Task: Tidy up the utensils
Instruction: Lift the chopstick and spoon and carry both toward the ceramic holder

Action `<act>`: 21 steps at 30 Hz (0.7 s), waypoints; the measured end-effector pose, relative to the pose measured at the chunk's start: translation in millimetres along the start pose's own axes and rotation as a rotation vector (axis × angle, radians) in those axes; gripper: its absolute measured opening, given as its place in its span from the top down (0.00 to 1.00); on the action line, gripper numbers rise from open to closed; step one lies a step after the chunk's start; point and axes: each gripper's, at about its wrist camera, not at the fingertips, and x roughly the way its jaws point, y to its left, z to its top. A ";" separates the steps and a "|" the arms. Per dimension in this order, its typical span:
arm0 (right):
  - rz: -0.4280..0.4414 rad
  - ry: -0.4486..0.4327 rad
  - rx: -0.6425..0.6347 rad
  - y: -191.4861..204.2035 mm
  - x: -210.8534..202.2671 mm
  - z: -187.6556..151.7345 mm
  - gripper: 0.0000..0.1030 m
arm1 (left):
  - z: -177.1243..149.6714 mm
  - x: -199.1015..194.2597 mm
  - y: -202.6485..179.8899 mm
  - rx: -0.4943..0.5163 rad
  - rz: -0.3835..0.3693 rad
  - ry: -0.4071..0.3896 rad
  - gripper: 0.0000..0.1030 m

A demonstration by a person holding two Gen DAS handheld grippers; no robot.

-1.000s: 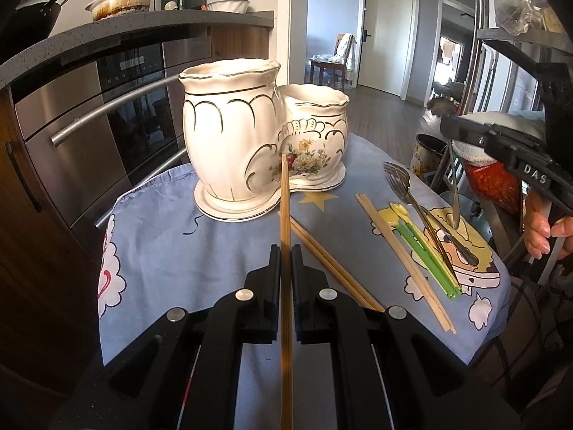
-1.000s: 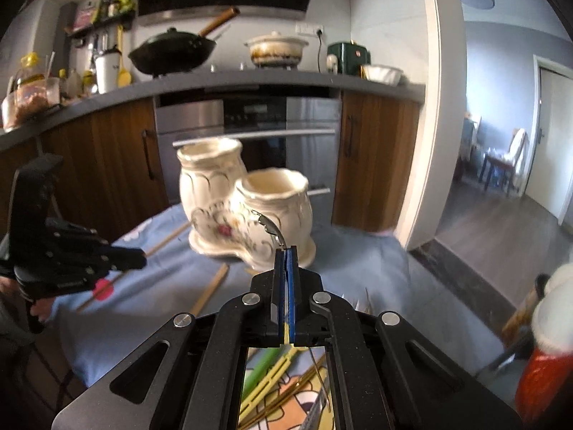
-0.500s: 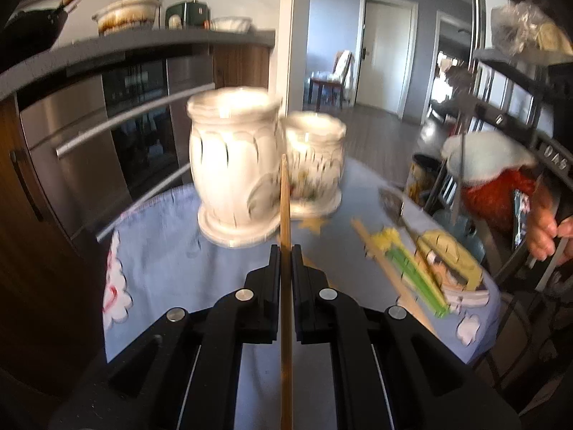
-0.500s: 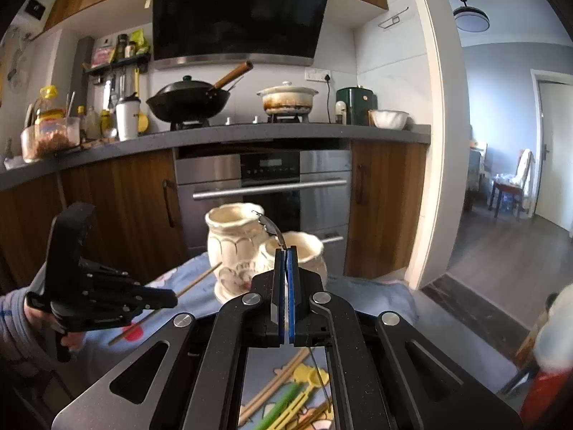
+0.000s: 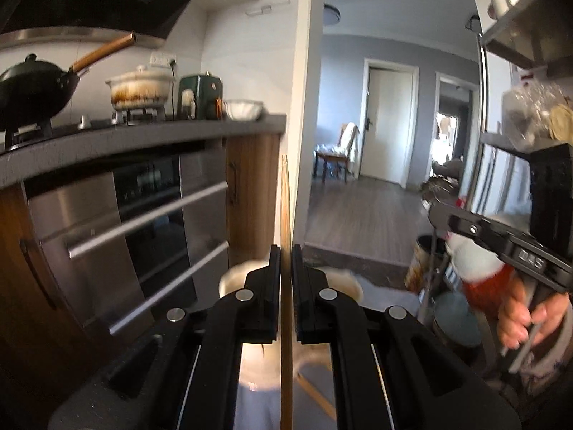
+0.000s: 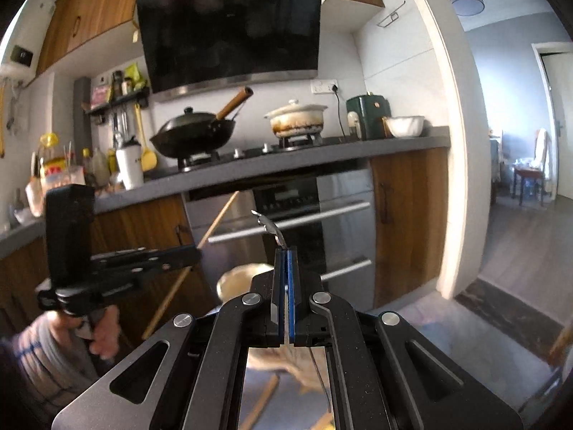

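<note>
Two tools are raised above the tabletop, each clamped on one utensil. On the left, the left tool (image 5: 285, 251) pinches a wooden chopstick (image 5: 285, 200) whose long axis runs straight out ahead. The ceramic holder (image 5: 340, 283) lies low, just beyond and beneath both tips, so each utensil must tip downward. On the right, the right tool (image 6: 285, 251) grips a metal utensil (image 6: 270, 227).

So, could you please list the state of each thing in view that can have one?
left claw: shut on the chopstick.
chopstick: held, sticking out ahead past the fingertips.
right claw: shut on the metal utensil.
metal utensil: held, its curved end poking out ahead.
ceramic holder: low in view, blurred, mostly hidden.
wok: lid on, on the stove.
far door: shut.
</note>
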 end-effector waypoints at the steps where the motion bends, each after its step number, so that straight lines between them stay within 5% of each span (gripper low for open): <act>1: 0.003 -0.006 0.000 -0.3 2.9 4.8 0.98 | 5.2 5.3 1.0 -0.003 0.000 -0.012 0.94; 12: 0.015 -0.060 0.039 -14.3 50.0 32.0 0.98 | 39.3 66.6 10.8 -0.040 0.059 -0.162 0.94; 21: 0.048 -0.044 0.145 -37.1 83.2 1.2 0.98 | 12.0 92.2 26.1 -0.075 0.061 -0.125 0.94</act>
